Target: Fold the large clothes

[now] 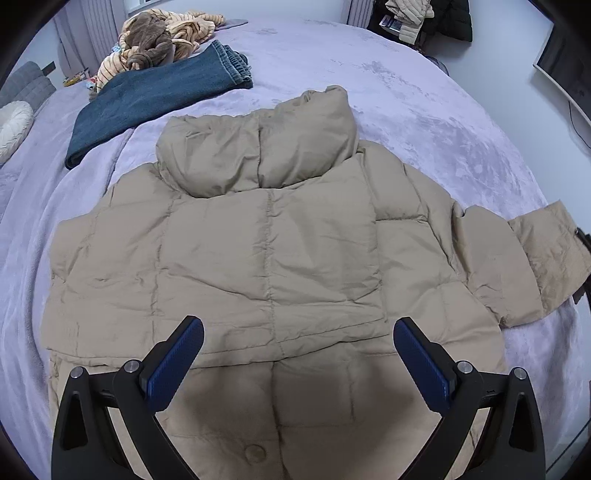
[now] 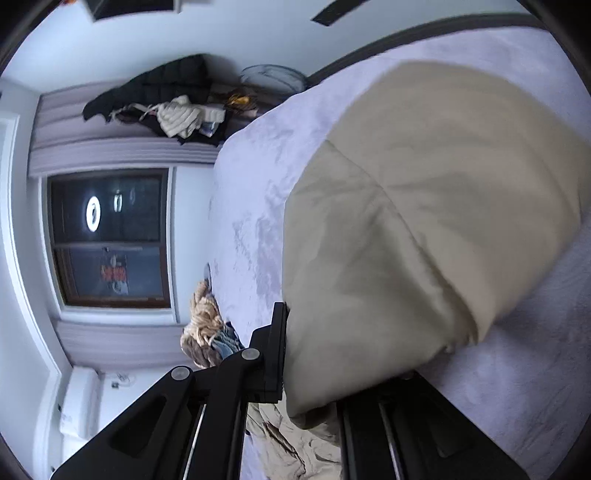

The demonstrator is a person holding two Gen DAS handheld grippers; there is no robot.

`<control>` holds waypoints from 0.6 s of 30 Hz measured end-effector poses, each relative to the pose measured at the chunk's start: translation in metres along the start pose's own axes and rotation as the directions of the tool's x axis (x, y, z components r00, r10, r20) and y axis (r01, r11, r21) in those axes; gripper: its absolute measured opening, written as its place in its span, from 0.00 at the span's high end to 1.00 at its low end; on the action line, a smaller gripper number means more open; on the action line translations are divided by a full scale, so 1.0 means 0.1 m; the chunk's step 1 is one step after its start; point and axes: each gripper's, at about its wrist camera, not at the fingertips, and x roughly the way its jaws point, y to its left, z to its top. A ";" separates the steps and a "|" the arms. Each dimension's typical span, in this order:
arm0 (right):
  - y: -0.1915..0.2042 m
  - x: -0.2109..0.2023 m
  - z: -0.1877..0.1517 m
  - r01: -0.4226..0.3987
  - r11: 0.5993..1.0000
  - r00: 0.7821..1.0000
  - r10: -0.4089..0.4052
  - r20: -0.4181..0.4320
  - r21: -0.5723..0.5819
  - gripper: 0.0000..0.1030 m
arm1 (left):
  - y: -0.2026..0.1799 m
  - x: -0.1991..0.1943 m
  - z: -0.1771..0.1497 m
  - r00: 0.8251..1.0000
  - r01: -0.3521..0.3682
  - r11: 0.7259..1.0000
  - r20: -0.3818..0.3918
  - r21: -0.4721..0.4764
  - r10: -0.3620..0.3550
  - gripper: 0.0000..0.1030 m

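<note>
We see a tan puffer jacket (image 1: 266, 236) spread flat on a bed covered with a lilac blanket (image 1: 424, 85), filling the middle of the left wrist view. Its bulky hood (image 1: 258, 147) lies folded down toward twelve o'clock, and one sleeve (image 1: 517, 258) stretches out toward three o'clock, ending at the picture's edge. A round button (image 1: 255, 453) shows near six o'clock on the jacket's lower panel.

Our left gripper (image 1: 298, 354) hangs above the jacket's hem end with its blue-padded fingers (image 1: 177, 365) spread wide apart, nothing between them; its shadow falls on the fabric below.

In the right wrist view the jacket (image 2: 424, 221) bulges up large from the centre toward two o'clock. Our right gripper (image 2: 314, 354) is clamped nearly closed on a fold of that tan fabric, which swells out right from between the black fingers (image 2: 277, 354) at six o'clock.

Beyond the jacket, at ten o'clock in the left view, folded dark blue jeans (image 1: 155, 96) lie on the blanket, and past them at eleven o'clock sit striped plush toys (image 1: 159, 40). A heap of dark and cream garments (image 1: 424, 18) sits at one o'clock by the wall. The right view shows a dark window (image 2: 110, 236) at nine o'clock.
</note>
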 end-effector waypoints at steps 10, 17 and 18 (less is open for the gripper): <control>1.83 0.86 -1.41 -0.052 0.774 0.981 -0.078 -0.176 -0.631 0.93 | 0.81 -0.05 -0.11 1.000 -0.001 0.998 0.017 -0.067 0.002 0.00; 2.12 1.72 -3.05 -0.096 0.500 0.922 -0.282 -0.266 -0.861 0.93 | 1.56 -0.16 -0.16 0.997 -0.045 0.993 0.052 -0.108 0.051 0.00; 2.00 1.79 -3.24 -0.090 0.482 0.909 -0.317 -0.270 -0.871 0.93 | 1.64 -0.16 -0.18 0.997 -0.052 0.992 0.051 -0.113 0.058 0.00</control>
